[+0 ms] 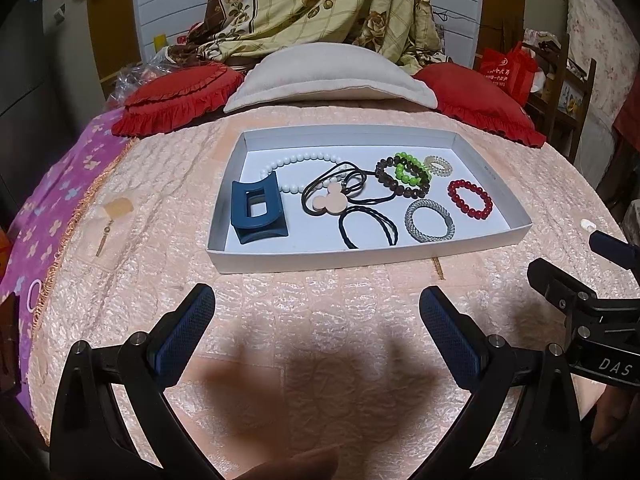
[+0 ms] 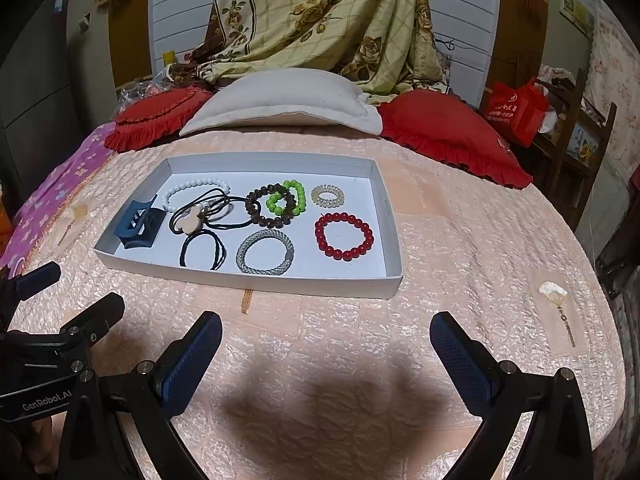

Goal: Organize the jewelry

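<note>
Shallow white cardboard tray [image 1: 496,168] holding beaded bracelets [image 2: 344,236] and hair ties, lying on peach quilted bed [image 1: 320,320], red ruffled pillows [image 2: 448,132] sitting behind, left gripper [image 1: 316,312] and right gripper [image 2: 326,340] hovering, jaws standing open, gripping nothing.

— How did the left gripper [image 1: 316,304] stand?
— Jaws spread wide, nothing between its blue pads [image 1: 188,324].
— And the right gripper [image 2: 326,332]?
— Likewise agape and empty (level beside its twin), both held low, pointing forward.
</note>
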